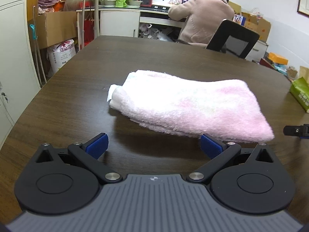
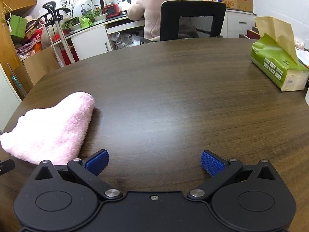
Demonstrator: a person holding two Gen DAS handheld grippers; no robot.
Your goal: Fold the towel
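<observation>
Dark wood grain covers the large rounded table (image 2: 173, 89), the biggest thing in both views, and everything else sits on it. Next in size is the pink fleecy towel (image 1: 193, 108), which lies on the table already doubled over into a thick, layered bundle; stacked edges show at its near left corner, and a small white tag pokes out at its far left end. It sits just ahead and to the right of the left gripper (image 1: 154, 147), and off to the left of the right gripper (image 2: 154, 160). A green tissue pack (image 2: 278, 67) stands well apart at the table's right edge.

Both grippers have their blue-padded jaws spread wide, holding nothing and touching no cloth.

Judging by the layers, the folding looks largely done, or at a pause between folds. If another fold is wanted, the next move calls for each gripper to close on a corner of one short end, catching all the layers together, then carrying that end across to meet the other. The thick pile may slip or splay if only the top layer is pinched.
</observation>
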